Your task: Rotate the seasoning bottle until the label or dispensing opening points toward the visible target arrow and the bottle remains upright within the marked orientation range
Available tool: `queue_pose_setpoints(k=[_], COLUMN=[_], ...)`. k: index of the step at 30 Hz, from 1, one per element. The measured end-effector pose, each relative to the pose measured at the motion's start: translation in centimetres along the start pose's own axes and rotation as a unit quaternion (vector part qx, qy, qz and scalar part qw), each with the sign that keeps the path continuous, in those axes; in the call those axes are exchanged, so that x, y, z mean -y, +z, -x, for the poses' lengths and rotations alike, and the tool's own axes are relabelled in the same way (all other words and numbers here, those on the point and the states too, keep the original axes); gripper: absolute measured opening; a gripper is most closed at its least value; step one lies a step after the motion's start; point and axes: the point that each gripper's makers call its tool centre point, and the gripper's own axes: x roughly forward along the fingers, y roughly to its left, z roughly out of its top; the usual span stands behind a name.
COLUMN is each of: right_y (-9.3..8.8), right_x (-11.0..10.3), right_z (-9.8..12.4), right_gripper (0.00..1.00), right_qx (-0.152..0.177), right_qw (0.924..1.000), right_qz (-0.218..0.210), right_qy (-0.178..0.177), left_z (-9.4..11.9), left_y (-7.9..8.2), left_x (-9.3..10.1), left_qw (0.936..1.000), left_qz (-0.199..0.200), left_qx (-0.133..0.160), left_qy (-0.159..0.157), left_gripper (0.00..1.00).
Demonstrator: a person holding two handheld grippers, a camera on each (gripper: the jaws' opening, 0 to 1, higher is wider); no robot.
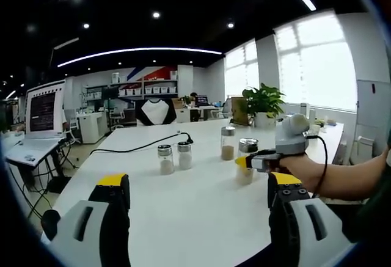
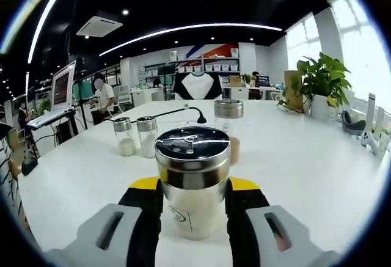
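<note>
On the white tabletop [image 2: 317,175], the right hand-held gripper [image 2: 194,203] pinches a glass seasoning bottle [image 2: 192,178] low on its body, the bottle standing upright at the near edge with three other shakers [image 2: 137,135] well apart behind it. The left hand-held gripper [image 1: 198,203] hangs spread and empty over bare tabletop. The bottle looks rigid, smooth-walled and probably slippery, light with its pale filling, so a firm hold on the glass below the perforated metal cap [image 2: 192,148] seems the safest for turning.
</note>
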Motion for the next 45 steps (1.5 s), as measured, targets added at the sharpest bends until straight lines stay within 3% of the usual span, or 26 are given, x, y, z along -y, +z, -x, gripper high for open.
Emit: queue_pose_setpoints(k=[22, 45], right_y=[-0.20, -0.25], right_x=[-0.05, -0.39], right_z=[0.15, 0.15], right_gripper=[0.38, 0.38], right_qx=[-0.010, -0.018], right_qw=[0.9992, 0.9941], right_qz=[0.021, 0.040], right_qy=[0.031, 0.099], left_z=[0.06, 0.20], left_y=[0.37, 0.77], left_x=[0.24, 0.38], left_qw=[1.0000, 0.9999], left_qz=[-0.001, -0.004], left_qx=[0.005, 0.009], left_qy=[-0.005, -0.004], left_gripper=[0.98, 0.98])
